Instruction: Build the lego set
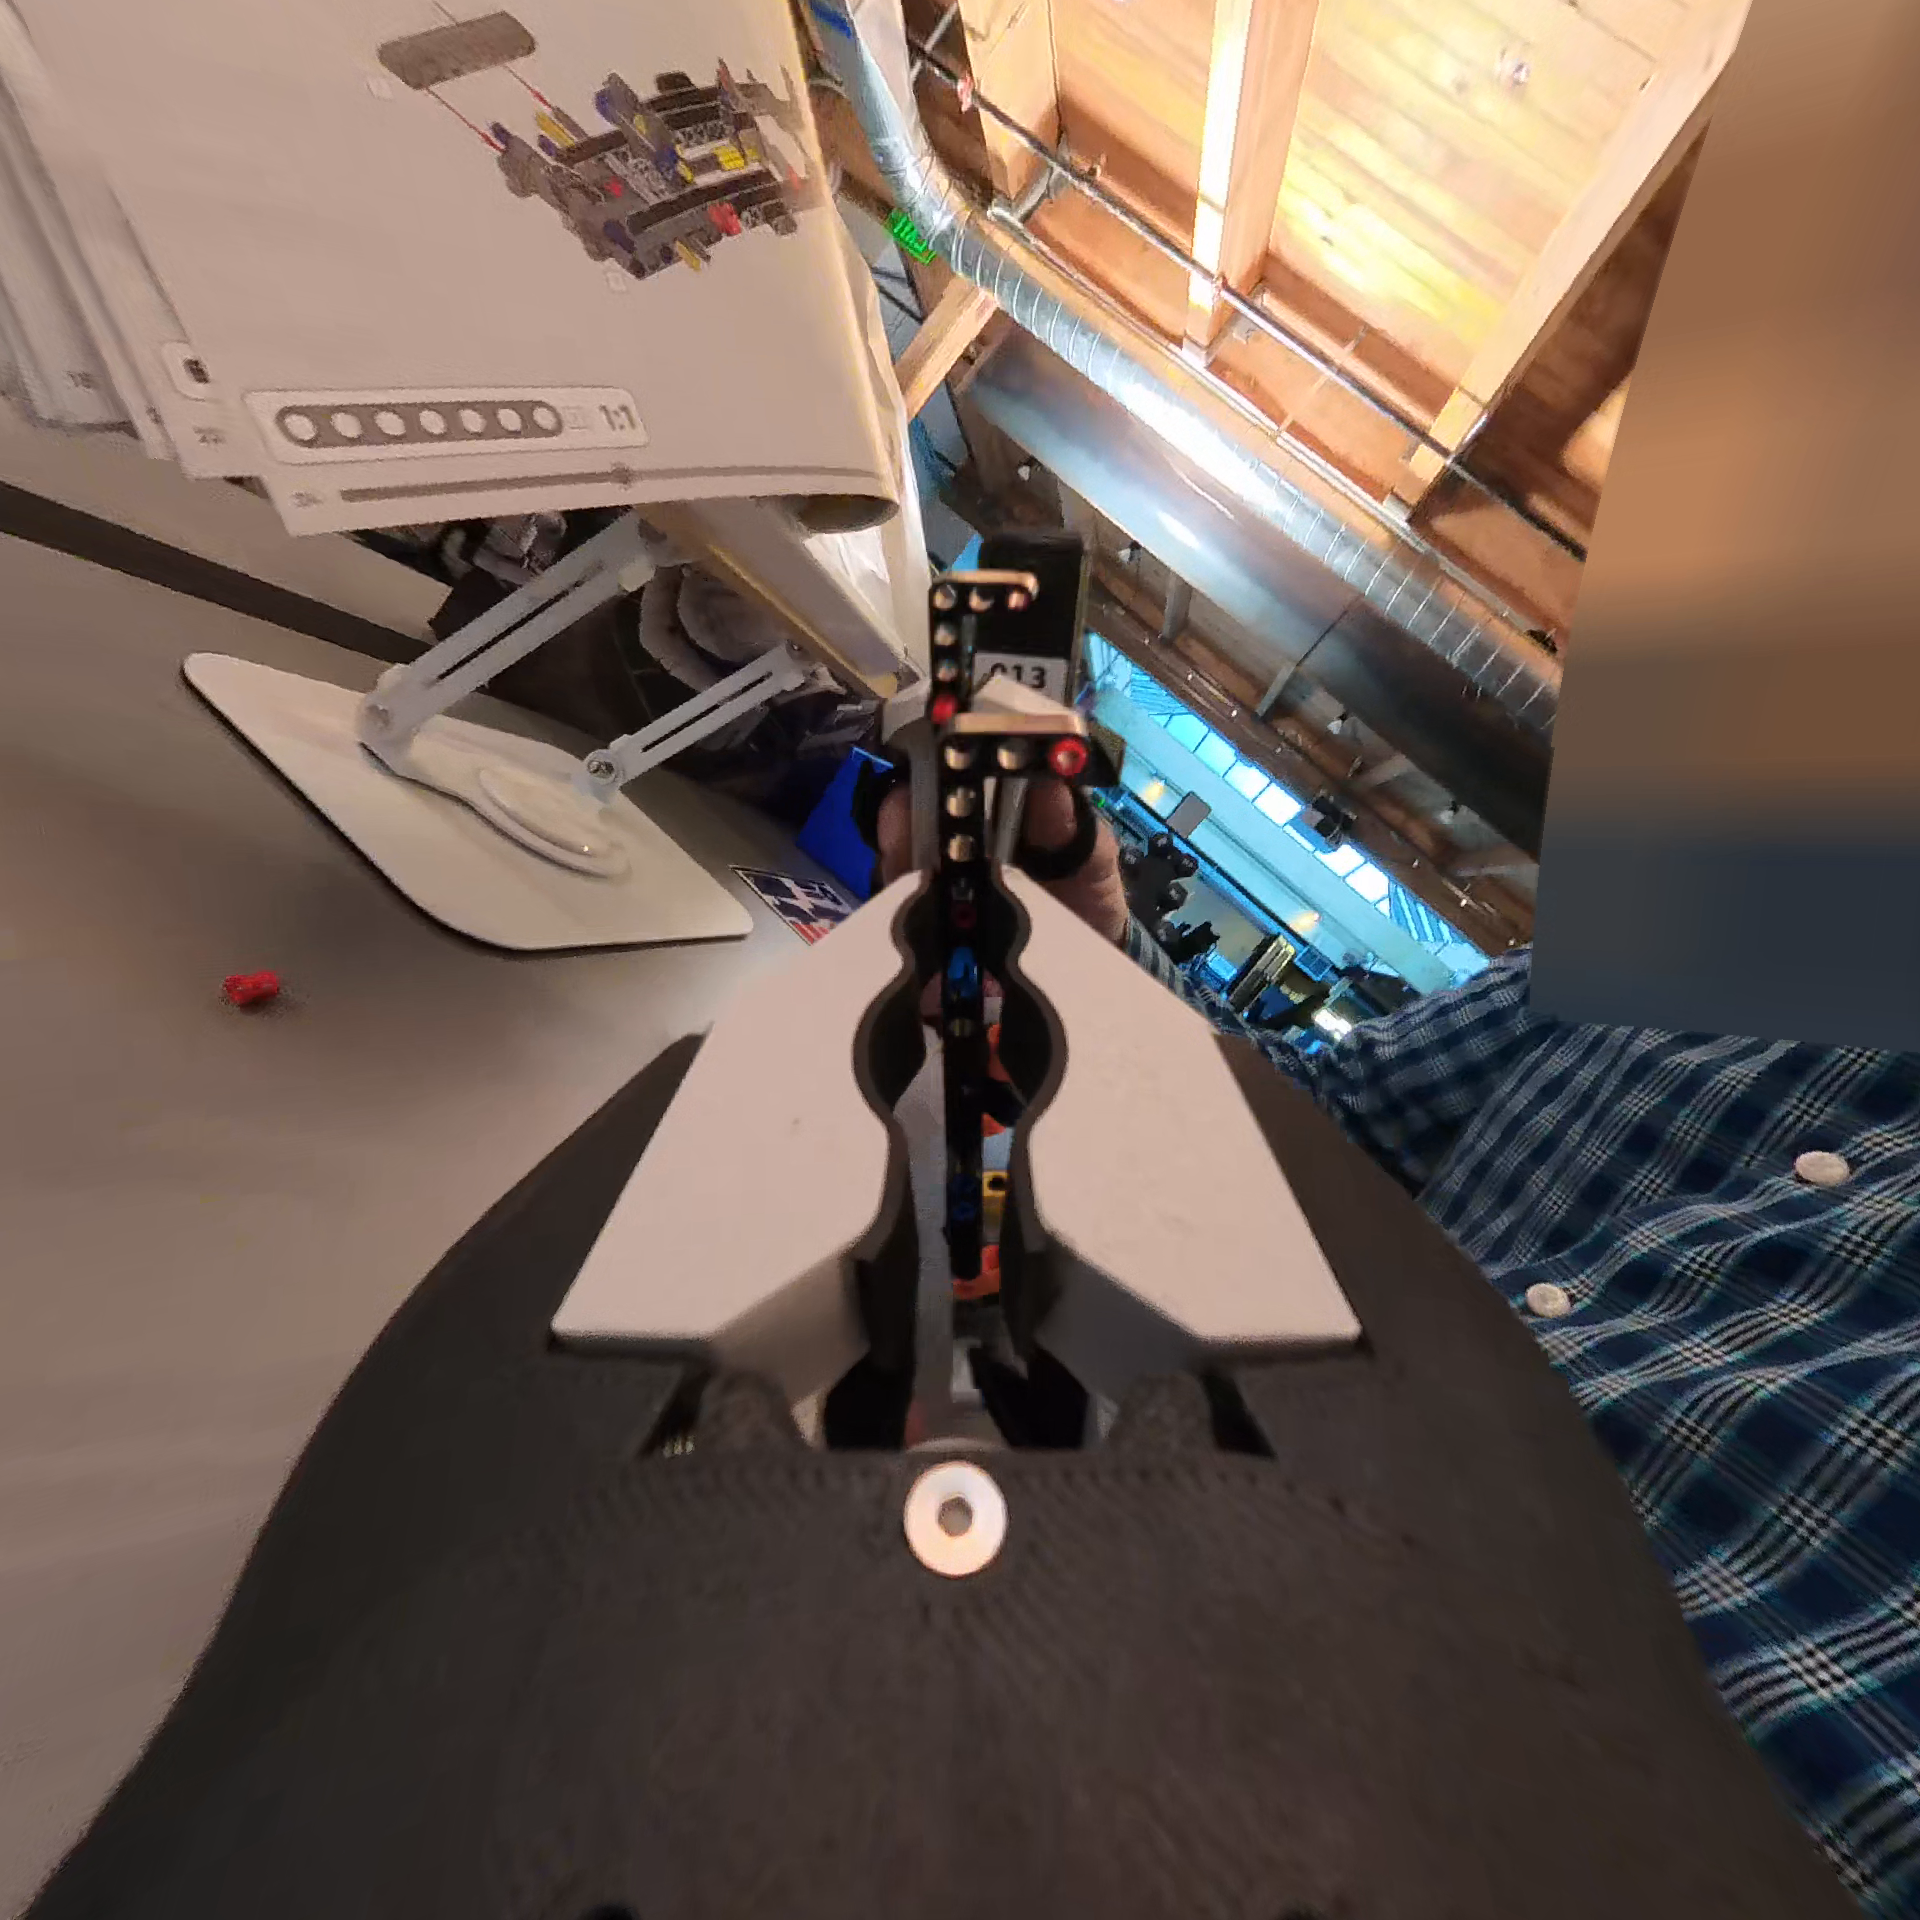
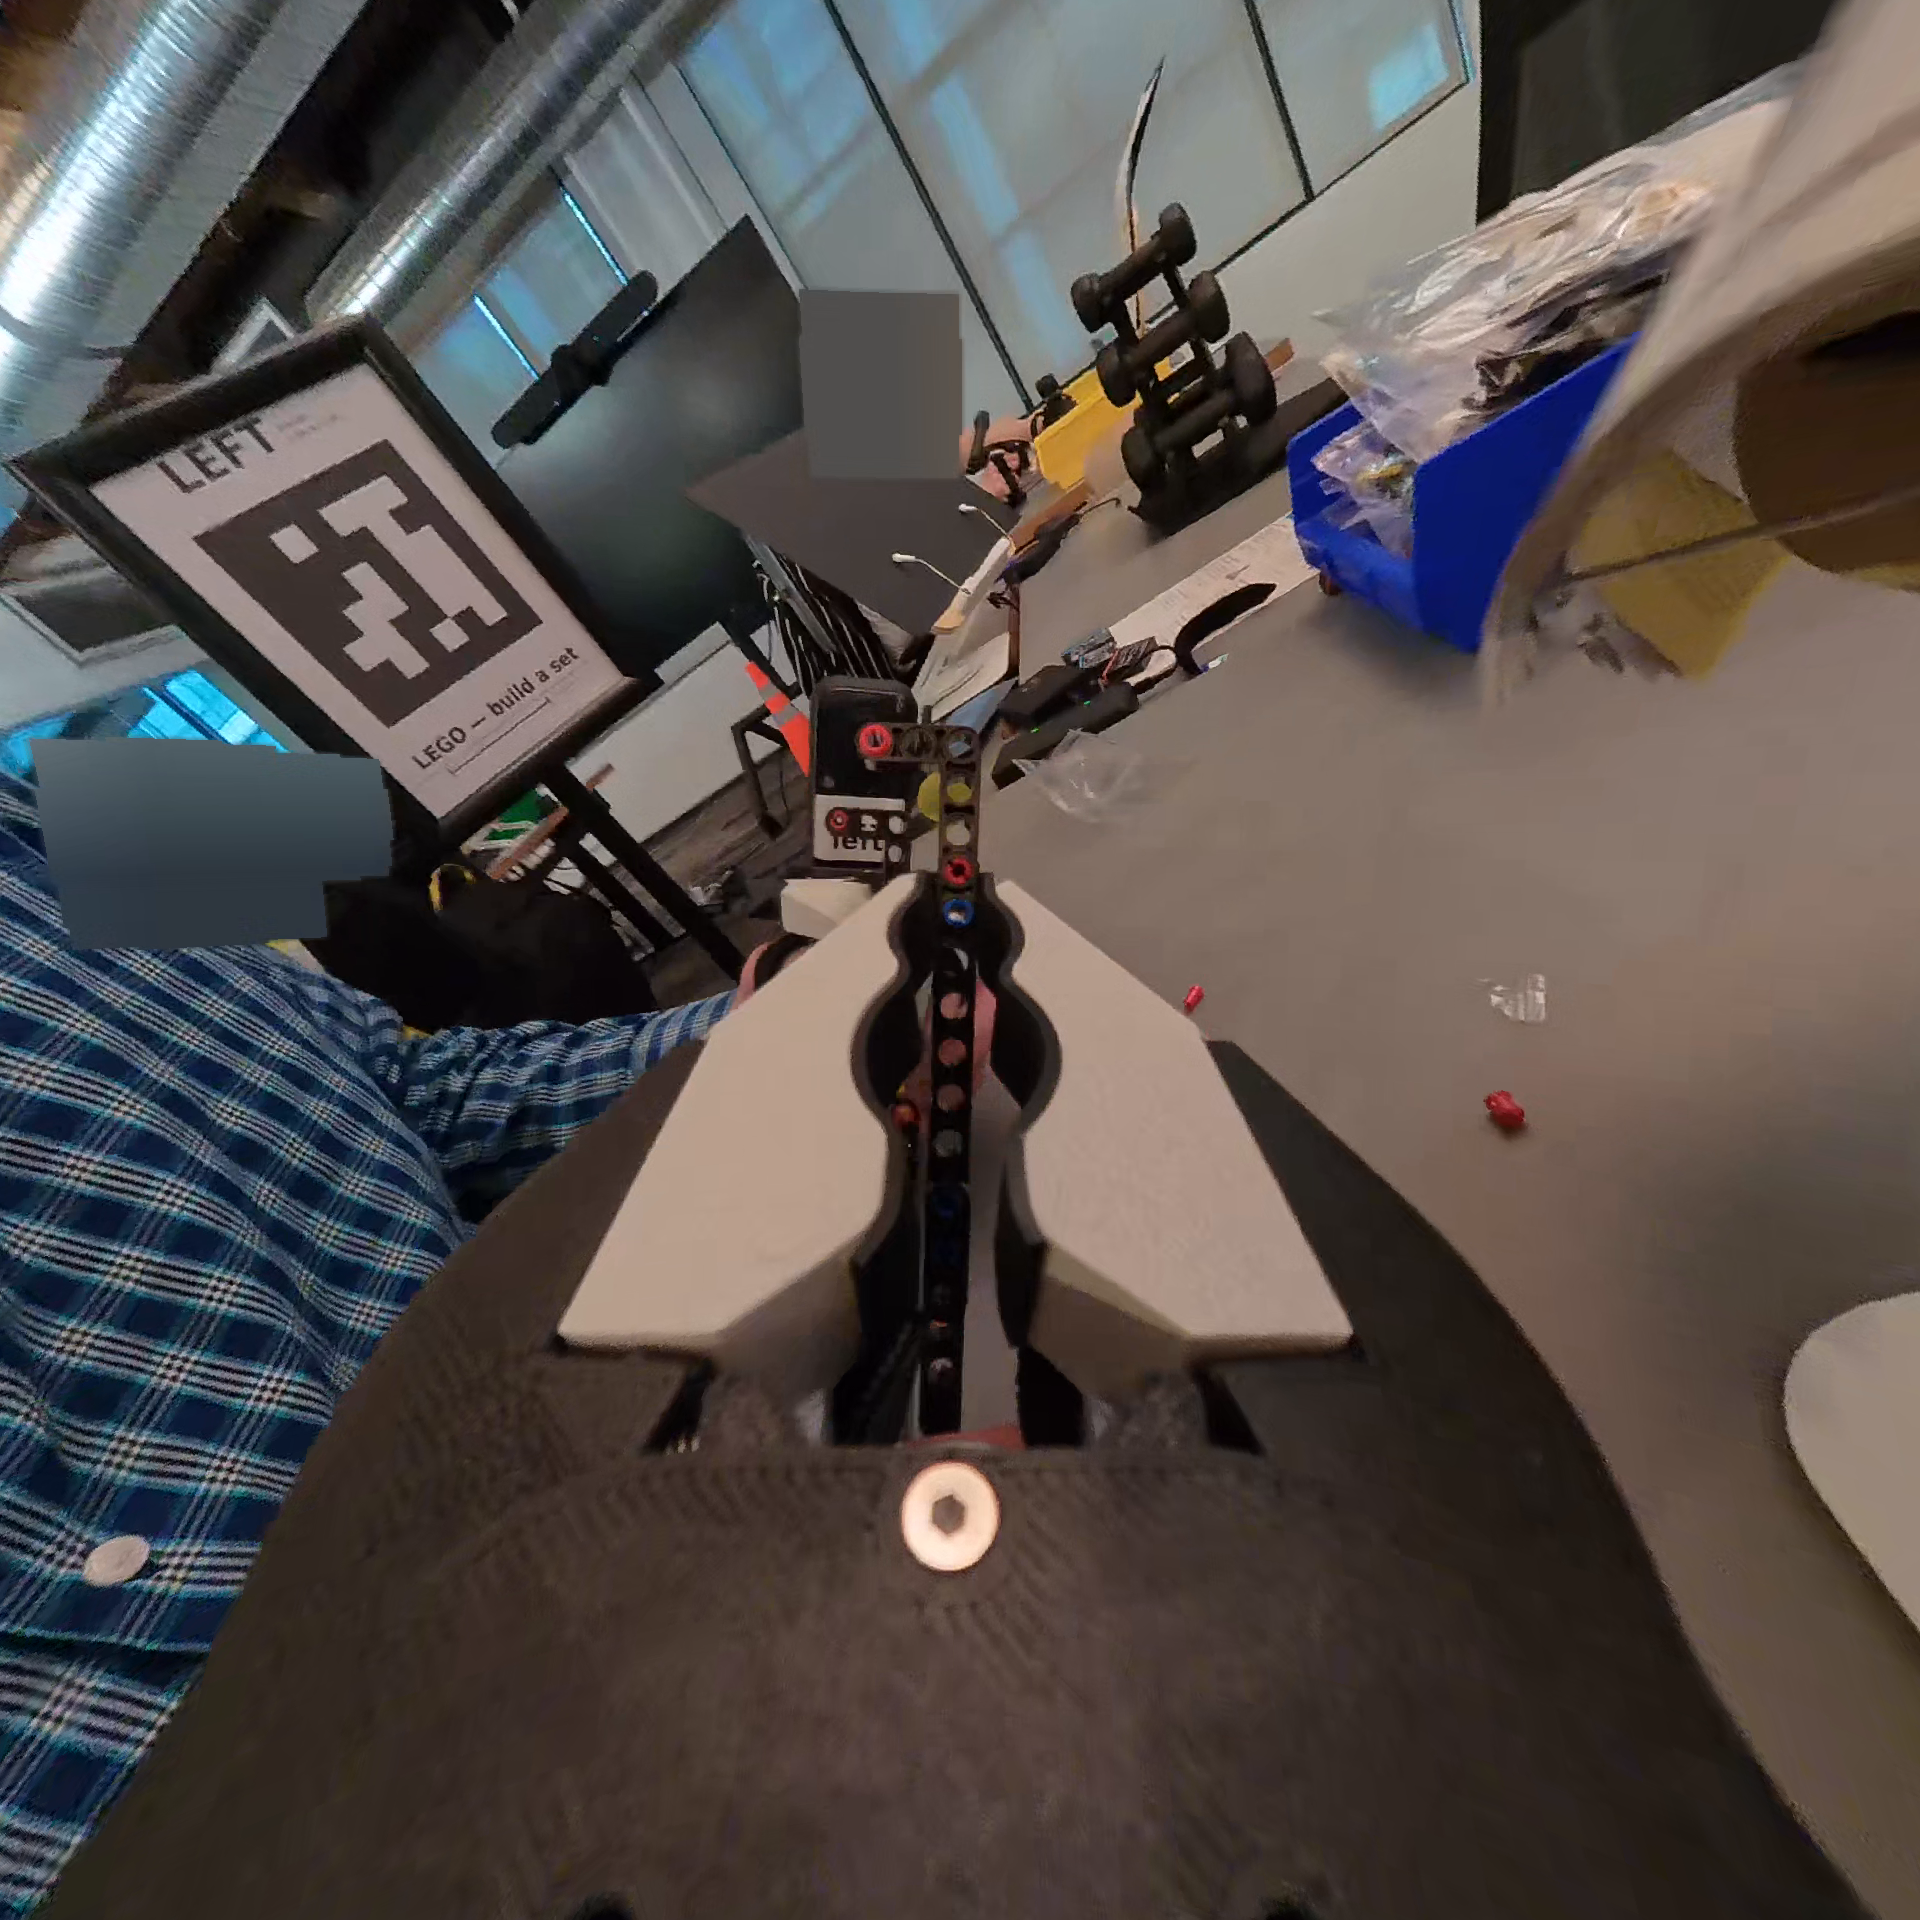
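My left gripper [image 1: 961, 894] is shut on a long black holed beam [image 1: 961, 821] that sticks out past its fingertips and ends in a short L-arm with a red pin [image 1: 1065, 755]. My right gripper [image 2: 956, 894] is shut on a like black beam [image 2: 958, 821] with red and blue pins and a red pin [image 2: 873, 740] on its L-arm. The two grippers face each other closely. Each shows in the other's view, the right one [image 1: 1023, 623] and the left one [image 2: 857, 774]. A second L-beam [image 1: 982, 597] stands behind the first. I cannot tell whether the beams are joined.
An open instruction booklet [image 1: 468, 260] rests on a white stand [image 1: 468, 821] on the grey table. Loose red pins lie on the table [image 1: 249, 987] [image 2: 1503, 1110] [image 2: 1192, 997]. A blue bin [image 2: 1455, 540] of bagged parts, a dumbbell rack [image 2: 1174, 384] and a framed sign [image 2: 353, 582] stand farther off. Some 6 cm of space lies between my two pairs of fingers.
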Demonstrator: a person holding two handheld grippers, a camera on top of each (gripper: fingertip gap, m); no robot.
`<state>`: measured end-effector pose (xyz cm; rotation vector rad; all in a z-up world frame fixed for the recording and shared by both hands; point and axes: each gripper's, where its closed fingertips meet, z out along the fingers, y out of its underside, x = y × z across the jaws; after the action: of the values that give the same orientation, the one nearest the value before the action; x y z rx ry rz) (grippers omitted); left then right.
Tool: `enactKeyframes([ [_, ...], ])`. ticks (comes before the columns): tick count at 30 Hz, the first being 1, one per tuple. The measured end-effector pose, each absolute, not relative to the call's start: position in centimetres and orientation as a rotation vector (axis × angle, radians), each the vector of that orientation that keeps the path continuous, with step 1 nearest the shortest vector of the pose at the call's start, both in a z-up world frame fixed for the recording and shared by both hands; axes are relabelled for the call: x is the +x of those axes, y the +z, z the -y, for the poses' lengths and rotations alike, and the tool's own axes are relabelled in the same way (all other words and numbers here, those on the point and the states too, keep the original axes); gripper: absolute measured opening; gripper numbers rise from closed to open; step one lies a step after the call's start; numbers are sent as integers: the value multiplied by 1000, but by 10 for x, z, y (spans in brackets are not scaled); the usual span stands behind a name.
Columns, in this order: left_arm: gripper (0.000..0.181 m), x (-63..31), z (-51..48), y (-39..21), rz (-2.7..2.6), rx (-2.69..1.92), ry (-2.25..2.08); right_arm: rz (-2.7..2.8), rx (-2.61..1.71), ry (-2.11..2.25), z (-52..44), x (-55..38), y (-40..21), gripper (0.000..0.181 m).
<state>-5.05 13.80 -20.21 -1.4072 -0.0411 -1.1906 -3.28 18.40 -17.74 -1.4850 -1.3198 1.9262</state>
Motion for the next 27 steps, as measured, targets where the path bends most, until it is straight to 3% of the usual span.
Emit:
enactKeyframes([
  [14, 5, -65, -142, -245, 167, -1616, -1235, 1634, -1951, 1527, -181, -38, -301, 4],
  [16, 5, -67, -142, -250, 178, -1650, -1220, 1680, -1946, 1442, -181, -38, -308, 13],
  [21, 6, -66, -139, -251, 166, -1670, -1224, 1731, -1842, 1328, -185, -34, -302, 34],
  [24, 6, -64, -136, -246, 150, -1628, -1228, 1831, -1655, 1347, -168, -19, -279, 24],
  [27, 5, -62, -134, -239, 132, -1579, -1242, 2027, -1532, 1464, -127, 4, -271, 27],
])
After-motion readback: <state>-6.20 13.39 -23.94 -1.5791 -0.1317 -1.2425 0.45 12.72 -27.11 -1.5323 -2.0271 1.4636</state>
